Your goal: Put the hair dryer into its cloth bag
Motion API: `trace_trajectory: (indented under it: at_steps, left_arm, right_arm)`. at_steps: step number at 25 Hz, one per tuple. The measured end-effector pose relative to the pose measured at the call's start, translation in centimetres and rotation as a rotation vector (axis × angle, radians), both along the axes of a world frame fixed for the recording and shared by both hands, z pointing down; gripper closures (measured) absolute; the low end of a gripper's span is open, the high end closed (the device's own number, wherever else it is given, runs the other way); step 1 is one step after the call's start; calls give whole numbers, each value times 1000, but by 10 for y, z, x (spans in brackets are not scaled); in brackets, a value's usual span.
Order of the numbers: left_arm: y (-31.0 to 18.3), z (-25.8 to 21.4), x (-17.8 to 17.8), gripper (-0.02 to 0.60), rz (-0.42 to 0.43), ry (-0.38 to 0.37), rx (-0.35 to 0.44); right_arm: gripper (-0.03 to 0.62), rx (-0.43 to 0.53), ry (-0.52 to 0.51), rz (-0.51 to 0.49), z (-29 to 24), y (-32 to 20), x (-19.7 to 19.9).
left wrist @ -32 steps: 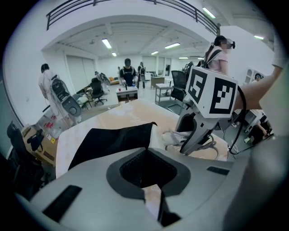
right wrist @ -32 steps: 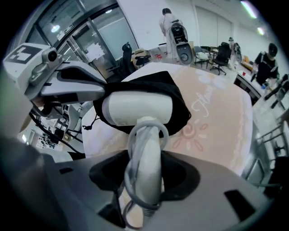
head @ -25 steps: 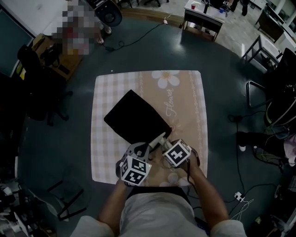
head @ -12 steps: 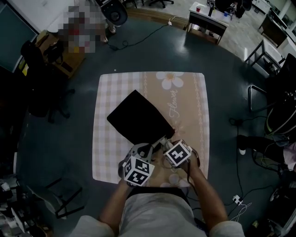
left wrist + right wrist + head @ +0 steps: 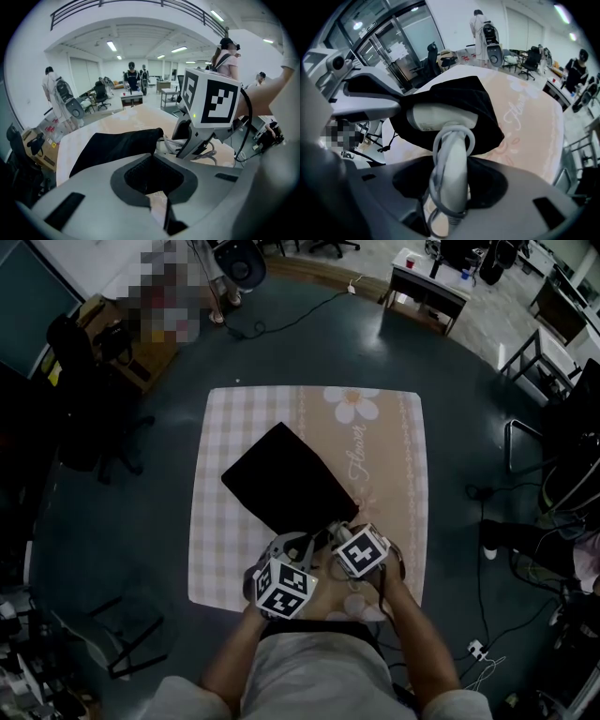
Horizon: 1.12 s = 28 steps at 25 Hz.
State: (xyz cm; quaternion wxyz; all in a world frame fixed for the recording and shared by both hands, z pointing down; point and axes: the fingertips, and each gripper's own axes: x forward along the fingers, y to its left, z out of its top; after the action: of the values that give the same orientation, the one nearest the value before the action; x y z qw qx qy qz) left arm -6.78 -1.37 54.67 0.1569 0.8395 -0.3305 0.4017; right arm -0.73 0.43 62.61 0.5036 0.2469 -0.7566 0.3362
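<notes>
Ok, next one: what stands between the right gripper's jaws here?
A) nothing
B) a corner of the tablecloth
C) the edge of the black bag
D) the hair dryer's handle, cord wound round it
D: in the right gripper view the right gripper is closed on the white handle of the hair dryer, with the cord looped round it and the dryer's head at the mouth of the cloth bag.

Flowered checked mat (image 5: 234, 427), distant desk (image 5: 427, 279)

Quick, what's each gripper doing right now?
Left gripper: jaws shut on the edge of the bag.
Right gripper: jaws closed on the handle of the hair dryer.
</notes>
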Motion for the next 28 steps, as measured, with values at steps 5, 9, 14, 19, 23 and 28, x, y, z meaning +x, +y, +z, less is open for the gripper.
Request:
trace_trajectory:
  at_steps: [5, 9, 14, 19, 23, 28]
  left_arm:
    - [1, -2, -2, 566, 0, 4, 2]
    - [3, -2, -1, 565, 5, 8, 2]
    - [5, -3, 1, 566, 11, 18, 0]
    - [7, 0, 1, 565, 11, 16, -9]
    - [8, 2, 0, 566, 15, 13, -14]
    - [8, 3, 0, 566, 17, 14, -17]
  right_arm:
    - [368, 12, 0, -5, -5, -4, -4]
    - [368, 27, -16, 2, 0, -6, -7]
    - [368, -9, 10, 7, 2, -2, -3]
    - [368, -5, -12, 10, 3, -5, -10]
    - [368, -17, -16, 17, 10, -4, -12]
    - [368, -10, -33, 18, 14, -8, -17]
